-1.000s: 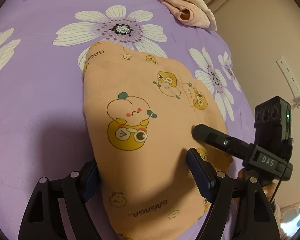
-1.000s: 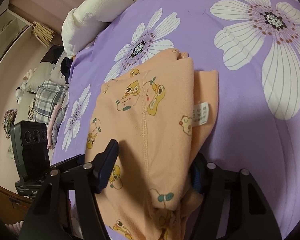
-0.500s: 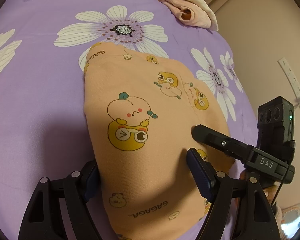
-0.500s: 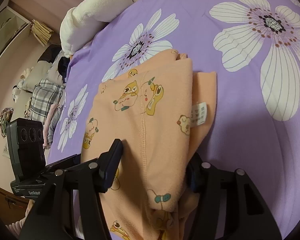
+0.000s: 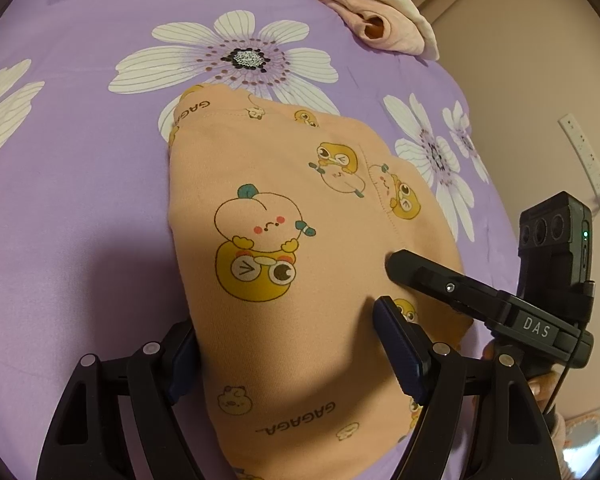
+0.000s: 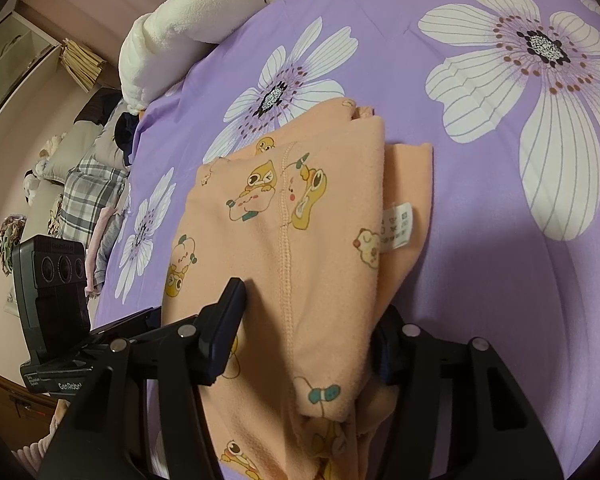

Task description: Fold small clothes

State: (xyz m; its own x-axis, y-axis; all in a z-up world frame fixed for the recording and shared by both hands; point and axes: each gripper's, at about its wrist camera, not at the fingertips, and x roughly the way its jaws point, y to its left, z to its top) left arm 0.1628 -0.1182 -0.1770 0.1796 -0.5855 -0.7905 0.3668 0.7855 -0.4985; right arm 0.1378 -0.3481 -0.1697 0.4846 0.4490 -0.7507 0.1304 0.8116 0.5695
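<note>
A peach fleece garment [image 5: 280, 200] printed with cartoon ducks lies folded on the purple flowered bedsheet [image 5: 80, 160]. My left gripper [image 5: 288, 356] straddles its near part with wide jaws: the left finger sits tucked at the cloth's edge and the right finger rests on top, with the fabric flat between them. In the right wrist view the same garment [image 6: 300, 240] shows a seam and a white care label [image 6: 396, 226]. My right gripper [image 6: 304, 336] has its pads against a rounded, bunched fold. One finger [image 5: 420, 276] of it shows in the left wrist view.
A pink crumpled cloth [image 5: 380, 20] lies at the bed's far edge. A white fluffy blanket [image 6: 188, 20] and plaid clothing [image 6: 88, 192] sit beyond the bed's left side. A wall with a power strip [image 5: 588, 160] stands close on the right.
The right gripper's jaws have drawn closer together around the garment's fold. The left gripper and the garment under it look the same.
</note>
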